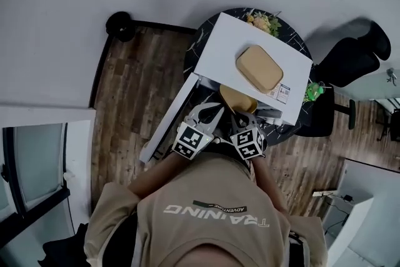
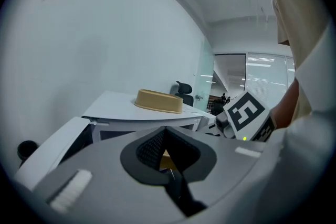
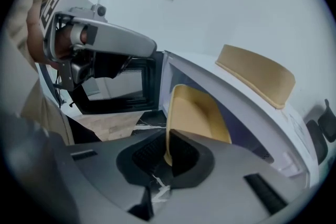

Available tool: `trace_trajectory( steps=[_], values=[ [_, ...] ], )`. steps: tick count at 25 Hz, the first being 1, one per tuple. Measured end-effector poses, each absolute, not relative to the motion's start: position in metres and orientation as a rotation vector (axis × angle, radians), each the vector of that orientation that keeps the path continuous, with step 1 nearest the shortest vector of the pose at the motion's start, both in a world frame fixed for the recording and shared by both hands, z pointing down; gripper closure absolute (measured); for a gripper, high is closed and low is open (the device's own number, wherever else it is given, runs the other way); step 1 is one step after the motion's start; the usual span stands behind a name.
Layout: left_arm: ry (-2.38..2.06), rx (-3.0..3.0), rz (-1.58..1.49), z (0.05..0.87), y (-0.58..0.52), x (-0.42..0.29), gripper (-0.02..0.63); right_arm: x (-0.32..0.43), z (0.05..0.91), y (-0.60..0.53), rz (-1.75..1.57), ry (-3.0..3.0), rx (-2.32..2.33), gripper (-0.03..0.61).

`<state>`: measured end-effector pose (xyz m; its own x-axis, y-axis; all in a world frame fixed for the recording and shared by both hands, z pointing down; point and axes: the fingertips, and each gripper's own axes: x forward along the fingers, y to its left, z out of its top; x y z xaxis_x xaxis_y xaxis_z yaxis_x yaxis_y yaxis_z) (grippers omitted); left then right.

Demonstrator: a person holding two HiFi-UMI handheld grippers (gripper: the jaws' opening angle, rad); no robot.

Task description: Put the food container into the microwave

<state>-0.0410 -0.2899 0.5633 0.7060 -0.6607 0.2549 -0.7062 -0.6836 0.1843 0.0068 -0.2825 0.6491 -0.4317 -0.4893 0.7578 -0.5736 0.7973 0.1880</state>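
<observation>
A wood-plank floor fills the room under a round dark marble table, and a black office chair stands at the table's far side. A white microwave takes up most of the tabletop. Its door is swung wide open to the person's left, and the person stands right in front of the opening. A tan lid lies flat on the microwave's top, toward its right side. The food container, an open tan tray, hangs at the mouth of the microwave cavity just below the top's front edge, tilted steeply onto its side and not resting on anything visible. The right gripper pinches the container's near rim, its jaws closed tight on the thin wall. The left gripper hovers just beside it near the open door, apart from the container. Its jaws are drawn together at the tips, and only a tan sliver shows in the narrow slit between them, too small to identify. In the head view the two grippers sit side by side, just in front of the person's chest.
</observation>
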Motion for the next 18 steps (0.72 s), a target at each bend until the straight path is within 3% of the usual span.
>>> trace_trajectory(
  steps=[18],
  values=[
    [-1.303, 2.539, 0.221, 0.56, -0.304, -0.067, 0.611, 0.014, 0.709, -0.353, -0.1, -2.01, 0.707, 0.566]
  ],
)
